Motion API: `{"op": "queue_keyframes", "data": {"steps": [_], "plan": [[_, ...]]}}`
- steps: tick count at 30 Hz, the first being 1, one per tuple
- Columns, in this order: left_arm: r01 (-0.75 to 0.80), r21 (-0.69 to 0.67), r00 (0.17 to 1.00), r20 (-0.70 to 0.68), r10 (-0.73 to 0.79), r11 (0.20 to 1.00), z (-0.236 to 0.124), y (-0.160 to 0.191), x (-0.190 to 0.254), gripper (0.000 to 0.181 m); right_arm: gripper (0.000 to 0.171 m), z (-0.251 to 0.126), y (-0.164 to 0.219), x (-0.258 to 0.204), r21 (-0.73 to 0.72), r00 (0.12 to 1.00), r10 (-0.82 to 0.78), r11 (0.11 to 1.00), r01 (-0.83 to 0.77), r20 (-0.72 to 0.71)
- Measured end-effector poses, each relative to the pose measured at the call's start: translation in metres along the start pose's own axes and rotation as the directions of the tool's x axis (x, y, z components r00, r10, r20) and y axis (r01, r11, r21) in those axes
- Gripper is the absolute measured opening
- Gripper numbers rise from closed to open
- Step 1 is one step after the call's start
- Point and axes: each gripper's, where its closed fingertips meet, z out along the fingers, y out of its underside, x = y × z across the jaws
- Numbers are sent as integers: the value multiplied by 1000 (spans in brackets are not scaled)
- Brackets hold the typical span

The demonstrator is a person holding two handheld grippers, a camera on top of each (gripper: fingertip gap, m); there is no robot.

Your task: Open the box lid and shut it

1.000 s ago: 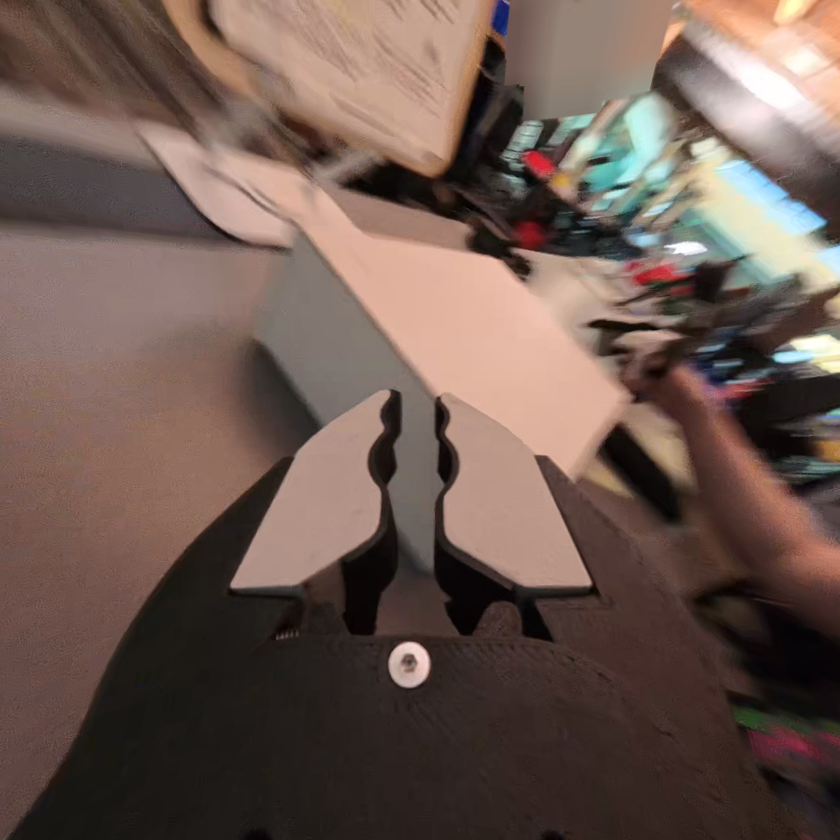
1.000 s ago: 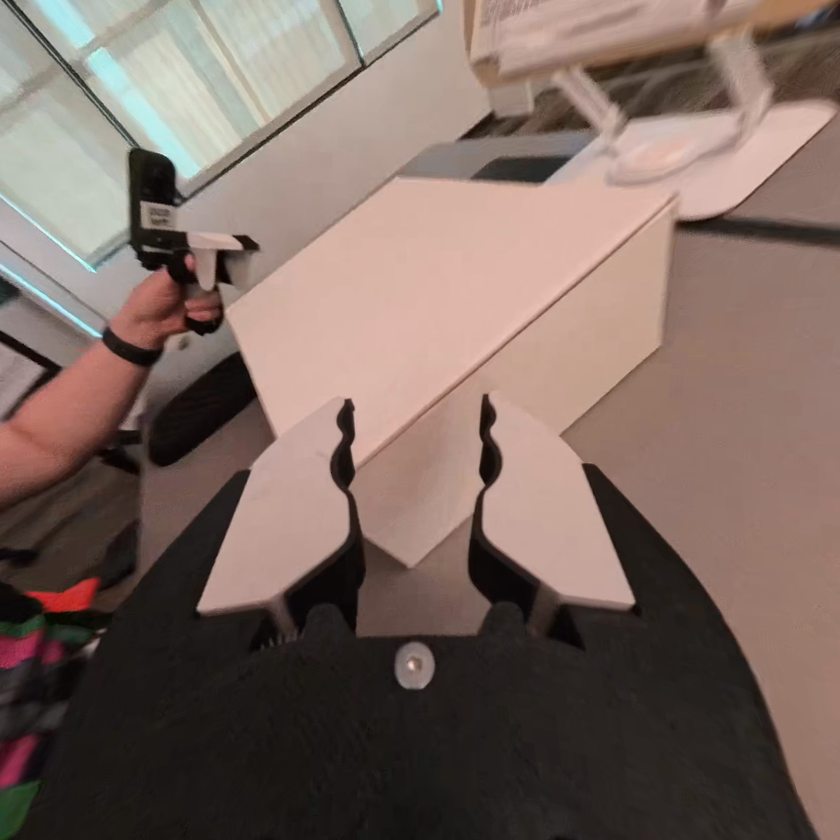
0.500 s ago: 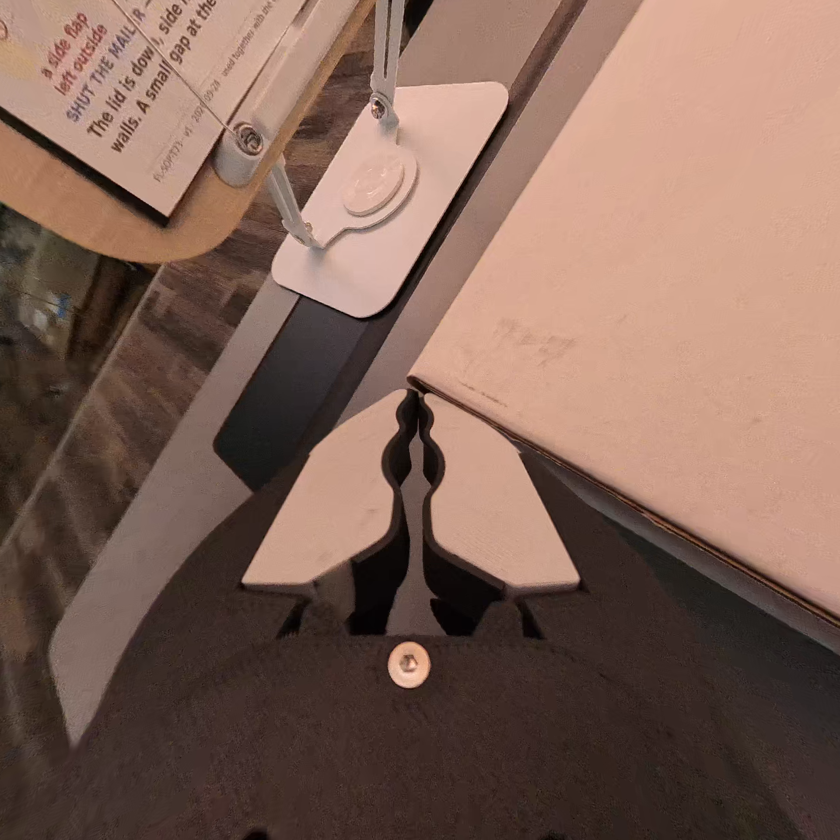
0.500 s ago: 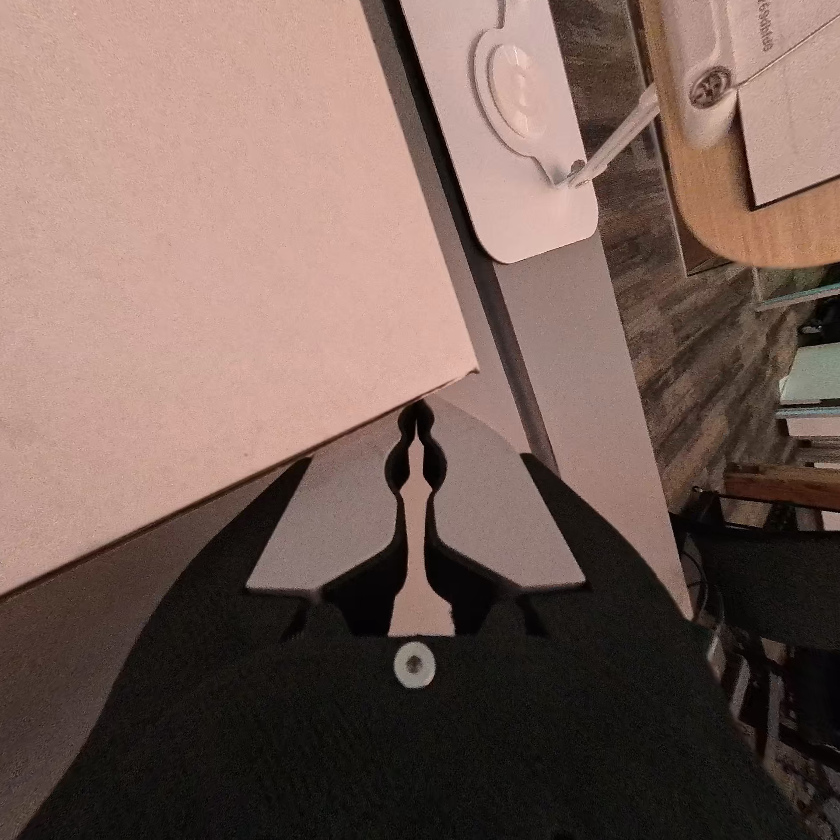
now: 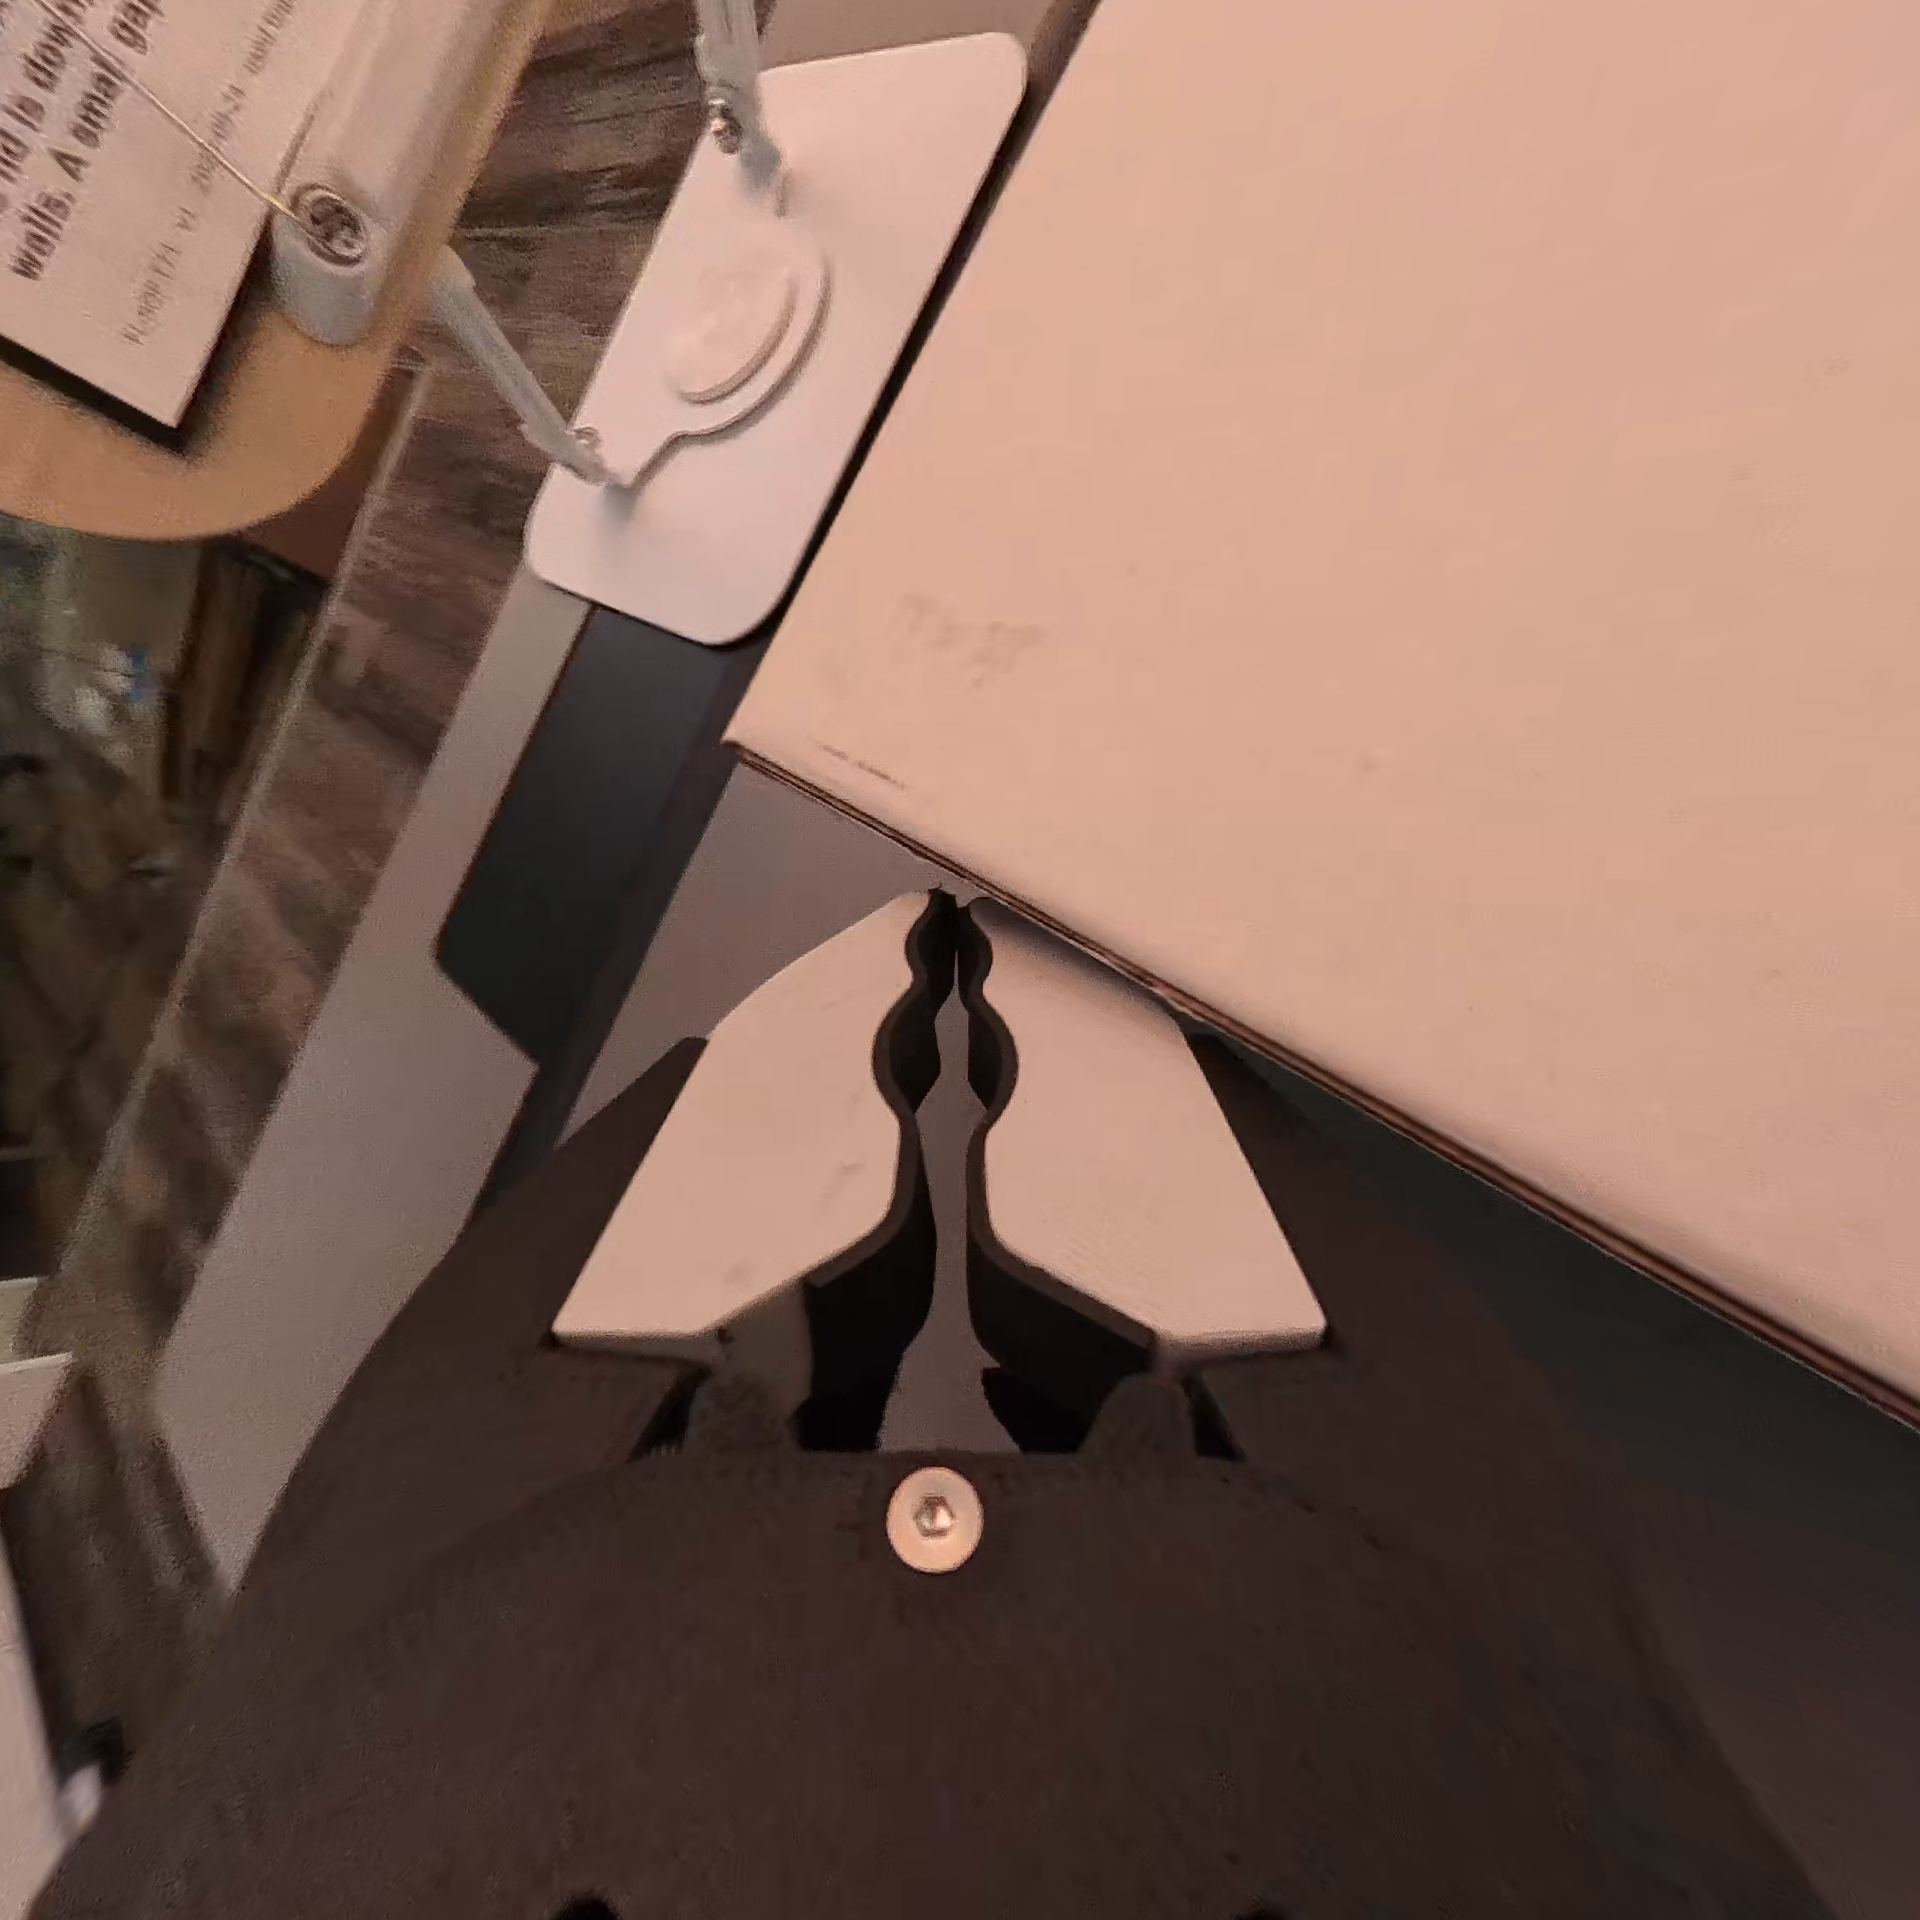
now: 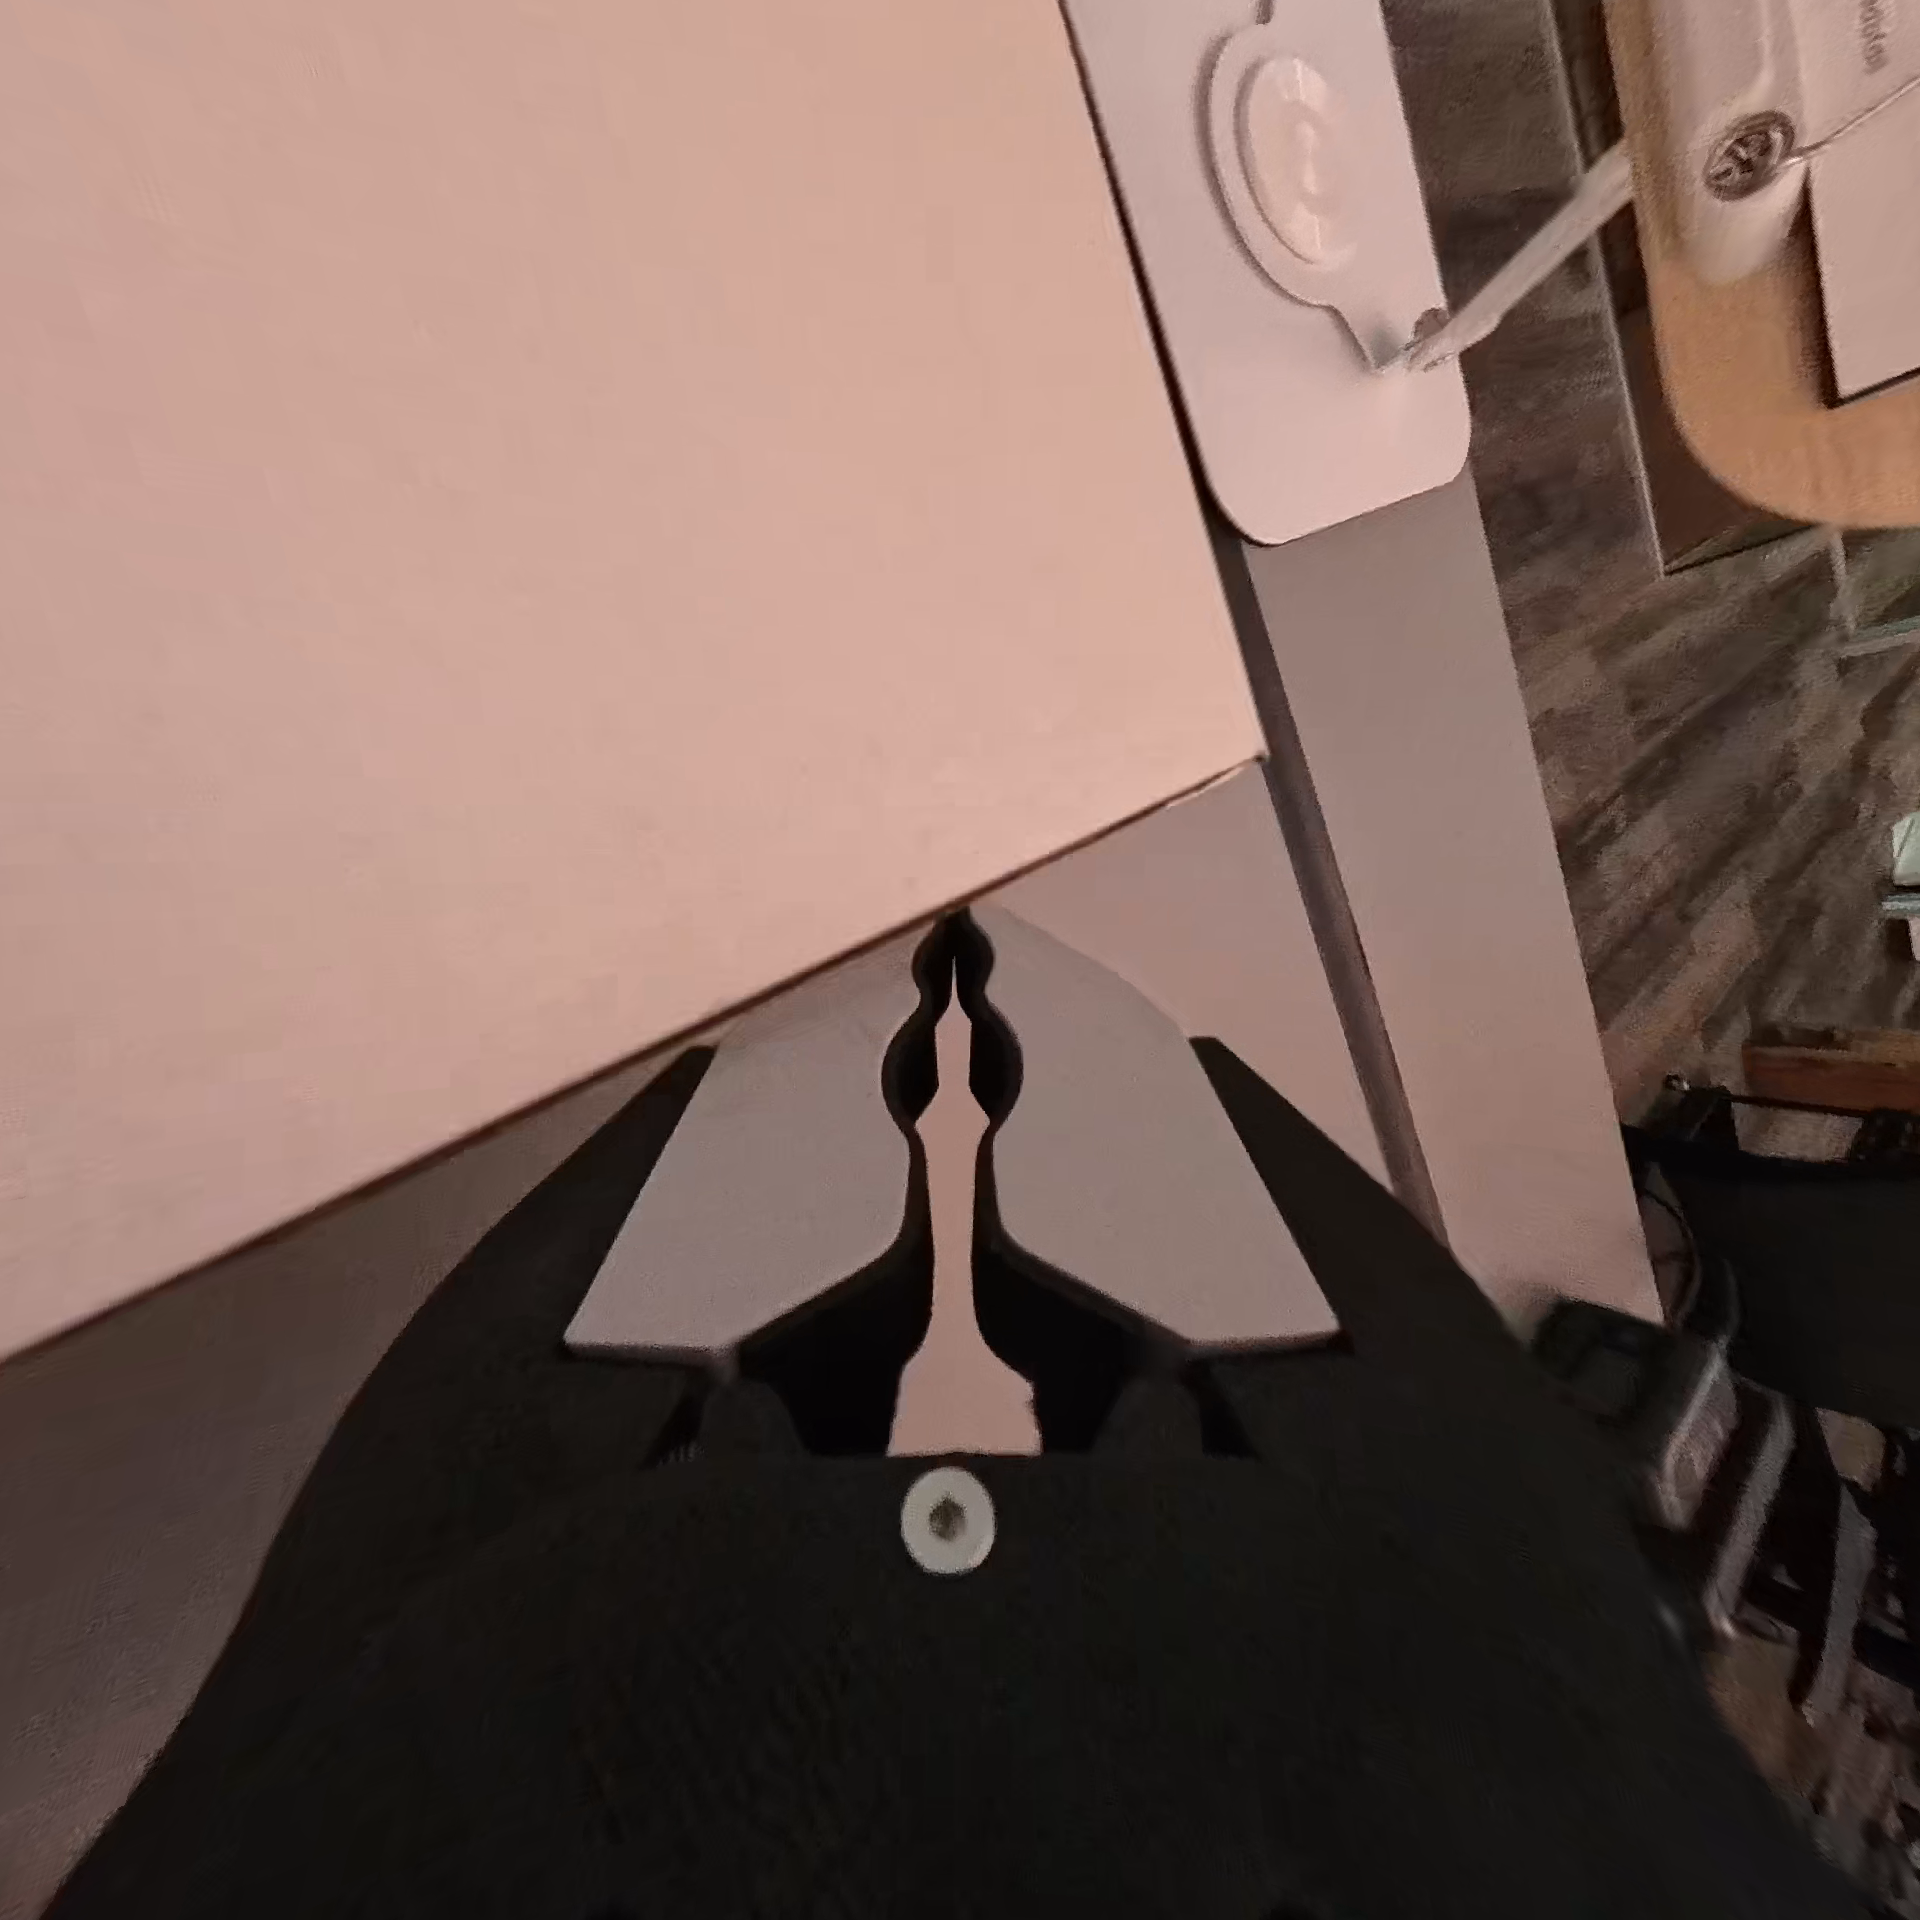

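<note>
The white cardboard box shows its flat lid in the left wrist view (image 5: 1403, 520) and in the right wrist view (image 6: 520, 520). My left gripper (image 5: 951, 914) is shut, with its tips touching the lid's near edge a short way in from the left corner. A dark gap shows under that edge to the right. My right gripper (image 6: 954, 935) is shut, with its tips at the lid's near edge close to the right corner and a strip of the box's side wall (image 6: 1143, 883) beside them. Nothing shows between either pair of fingers.
A white stand base (image 5: 769, 343) lies on the grey table (image 5: 343, 1195) behind the box, also seen in the right wrist view (image 6: 1299, 260). It carries a wooden board with a printed sheet (image 5: 156, 208). The table edge and wood-pattern floor (image 6: 1714, 779) lie beyond.
A second ago both grippers were open and away from the box. Both have since shut fully. Their tips have moved from just off the lid's corners up against its near edge.
</note>
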Motion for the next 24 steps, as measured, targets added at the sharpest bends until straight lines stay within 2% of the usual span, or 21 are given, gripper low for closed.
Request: {"op": "queue_keyframes", "data": {"steps": [2,7,9,12,15,19,22,24], "plan": [[-33,-35,999,33,34,999,-1,4,-1,0,1,2,8,-2,-77,999,-29,997,27,-24],[148,1,988,-41,-148,989,-28,12,13,0,1,-9,30,-26,-72,999,41,997,-39,16],[143,8,989,-44,-142,990,-37,19,23,0,1,-14,34,-38,-43,997,63,997,-61,48],[164,10,981,-103,-162,986,-38,13,51,0,0,-17,15,-52,62,992,93,993,-98,81],[99,-36,994,-35,-100,994,-46,17,54,0,1,-17,20,-55,5,996,79,997,-79,44],[171,-17,983,-67,-172,985,-79,23,72,0,1,-43,36,-77,23,994,71,997,-73,86],[86,-54,996,-33,-88,995,-95,28,85,0,1,-66,47,-93,4,990,38,999,-39,133],[96,-43,993,-71,-99,994,-97,22,97,0,1,-73,39,-102,44,986,9,999,-17,169]]}}
